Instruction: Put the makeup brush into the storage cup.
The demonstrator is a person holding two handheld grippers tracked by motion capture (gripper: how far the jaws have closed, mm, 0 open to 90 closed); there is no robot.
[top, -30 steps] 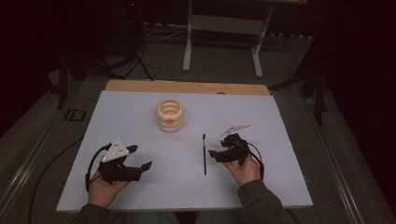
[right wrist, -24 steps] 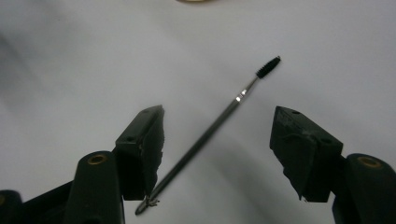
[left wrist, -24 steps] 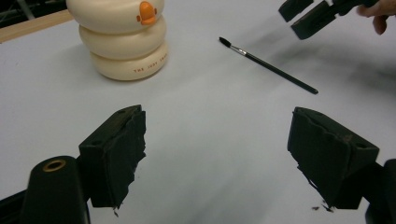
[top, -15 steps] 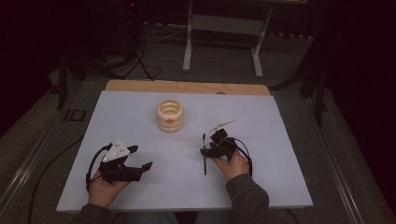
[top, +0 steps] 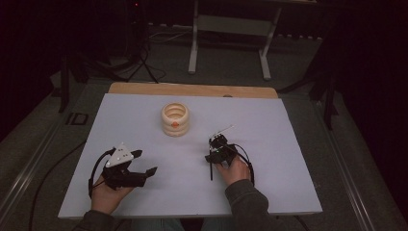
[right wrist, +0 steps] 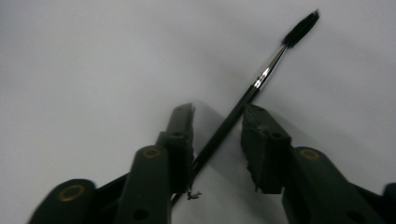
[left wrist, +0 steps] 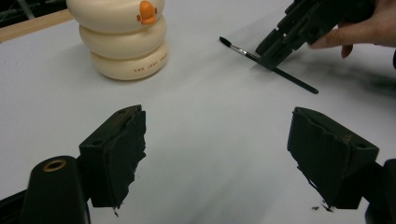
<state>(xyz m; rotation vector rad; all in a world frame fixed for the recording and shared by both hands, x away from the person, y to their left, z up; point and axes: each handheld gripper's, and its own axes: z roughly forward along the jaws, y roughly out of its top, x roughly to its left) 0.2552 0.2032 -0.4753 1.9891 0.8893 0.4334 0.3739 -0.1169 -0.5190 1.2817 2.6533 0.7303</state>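
The white table is the big flat work spot, w/ a wood board along its far edge. Near the far middle stands the cream ring holder, three fat rings stacked, w/ an orange beak bit on the front. It stands upright w/ its top open, so prob. that's where the brush is meant to go.

The person's two hands come in from the near edge, each w/ a tool.

The left gripper hangs just over the table on the left side, well apart from the brush. Its jaws stand wide w/ nothing between them. It points toward the holder and looks like it's just waiting.

The right gripper is tipped down, its tips at the table, right over the brush. Its jaws have just been closing, w/ the thin black handle between them. In the right gripper view the brush runs slantwise through the gap, bristles pointing away. One jaw looks about touching it, the other has a gap, so no real squeeze yet. The brush lies flat on the table, right of the holder and nearer the person.
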